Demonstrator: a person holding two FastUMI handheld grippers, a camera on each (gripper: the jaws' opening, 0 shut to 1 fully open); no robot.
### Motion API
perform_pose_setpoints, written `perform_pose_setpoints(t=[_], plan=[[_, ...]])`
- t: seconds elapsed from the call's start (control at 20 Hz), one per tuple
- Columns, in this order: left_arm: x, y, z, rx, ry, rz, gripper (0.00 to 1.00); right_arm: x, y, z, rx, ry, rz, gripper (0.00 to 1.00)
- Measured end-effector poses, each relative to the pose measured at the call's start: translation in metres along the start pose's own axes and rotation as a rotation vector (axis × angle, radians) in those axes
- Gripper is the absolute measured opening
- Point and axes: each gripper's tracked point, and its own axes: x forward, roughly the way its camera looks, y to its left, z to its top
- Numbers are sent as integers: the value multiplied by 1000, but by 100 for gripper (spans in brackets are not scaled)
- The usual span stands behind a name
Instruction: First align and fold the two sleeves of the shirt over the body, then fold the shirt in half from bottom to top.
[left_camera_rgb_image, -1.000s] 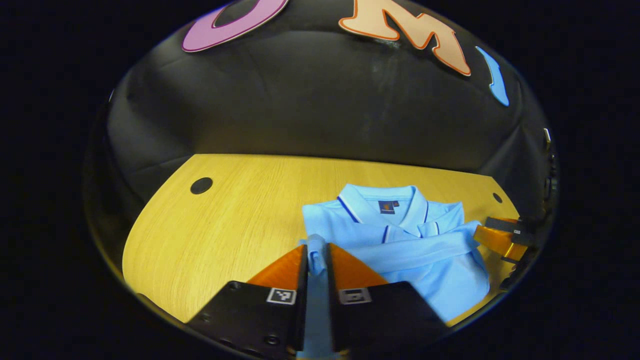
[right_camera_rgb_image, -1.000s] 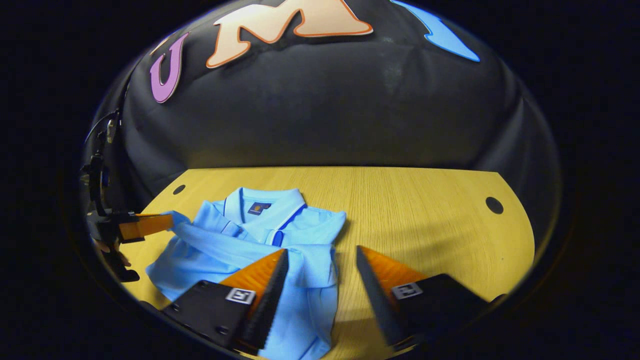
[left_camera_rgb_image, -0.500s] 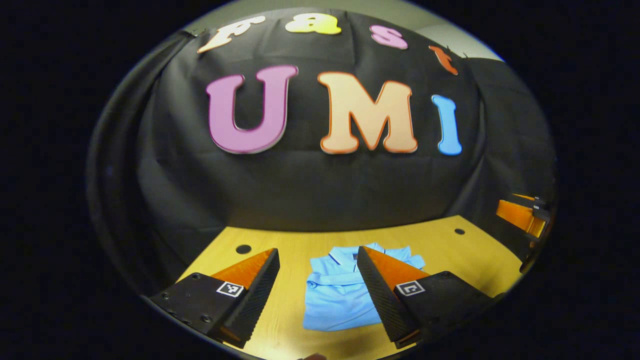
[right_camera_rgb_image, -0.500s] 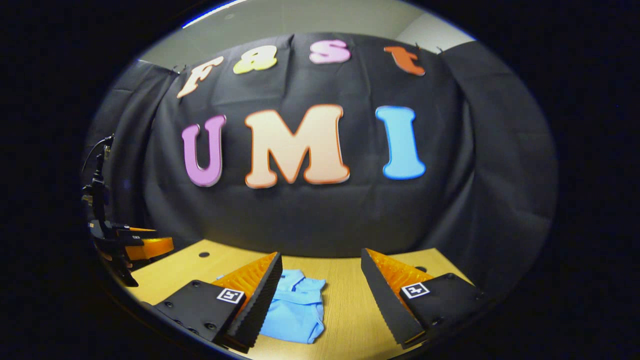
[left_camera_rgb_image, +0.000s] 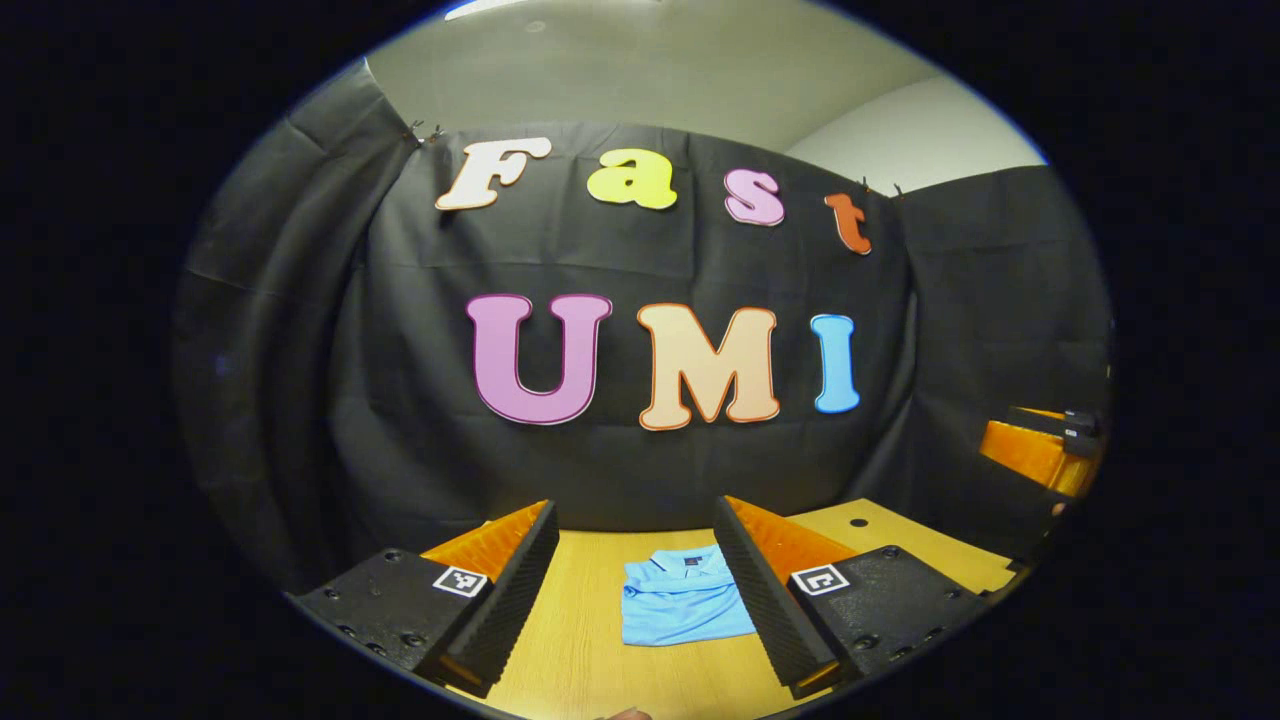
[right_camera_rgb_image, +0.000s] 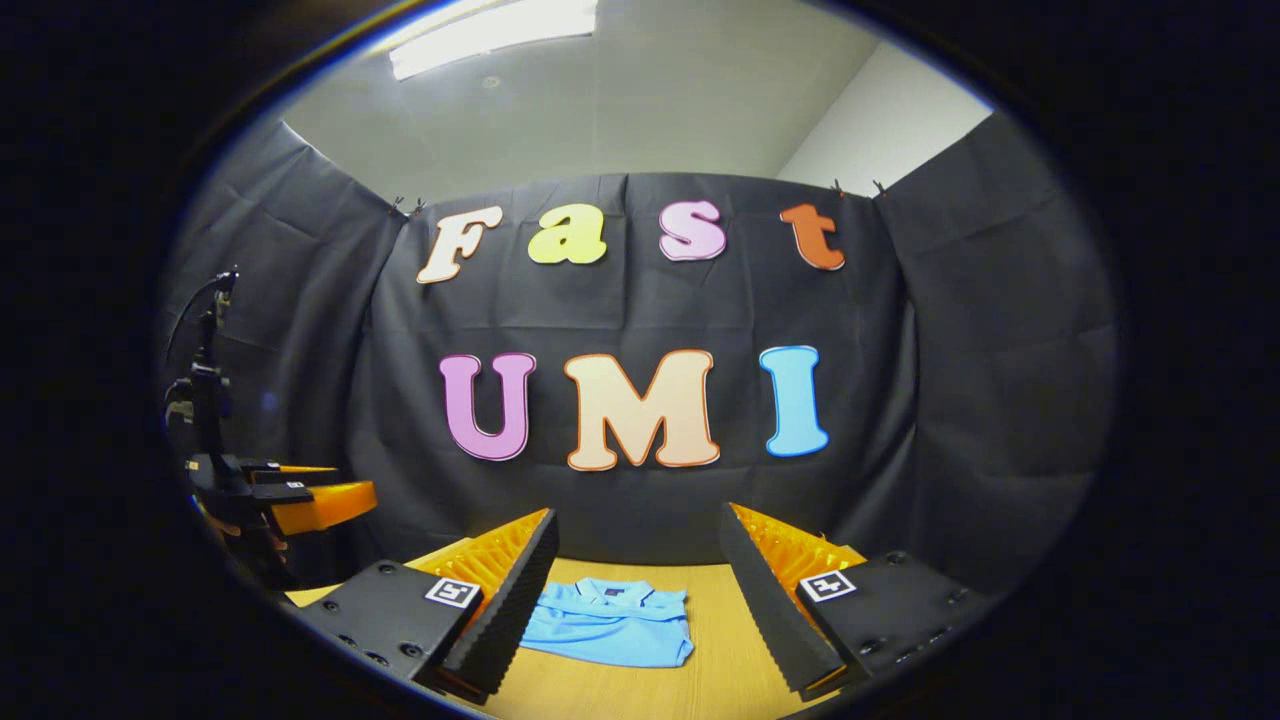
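The light blue polo shirt (left_camera_rgb_image: 682, 608) lies folded into a small rectangle on the wooden table (left_camera_rgb_image: 590, 640), collar toward the booth wall. My left gripper (left_camera_rgb_image: 636, 545) is open, raised and well back from the shirt, nothing between its fingers. In the right gripper view the same folded shirt (right_camera_rgb_image: 610, 620) lies flat on the table (right_camera_rgb_image: 715, 650). My right gripper (right_camera_rgb_image: 636, 548) is open too, held high and back from the shirt. Each view catches the other gripper off to its side: the right gripper (left_camera_rgb_image: 1040, 450) and the left gripper (right_camera_rgb_image: 300, 495).
The black cloth wall hangs close behind the table. A round hole (left_camera_rgb_image: 858, 522) sits in the tabletop at the far right. A dark stand with a cable (right_camera_rgb_image: 205, 380) rises at the left of the right gripper view.
My left gripper let go of the shirt and opened. Both grippers rose and pulled back from the table, so the shirt now looks small and far, folded in half.
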Motion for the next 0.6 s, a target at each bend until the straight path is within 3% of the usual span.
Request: perform_pose_setpoints(t=[0.25, 0.6], plan=[[-31, -4, 27, 5, -50, -21, 94, -39, 6, 29, 2, -53, -5, 100], [-45, -22, 55, 13, -118, -44, 94, -51, 9, 52, 27, -93, 12, 100]])
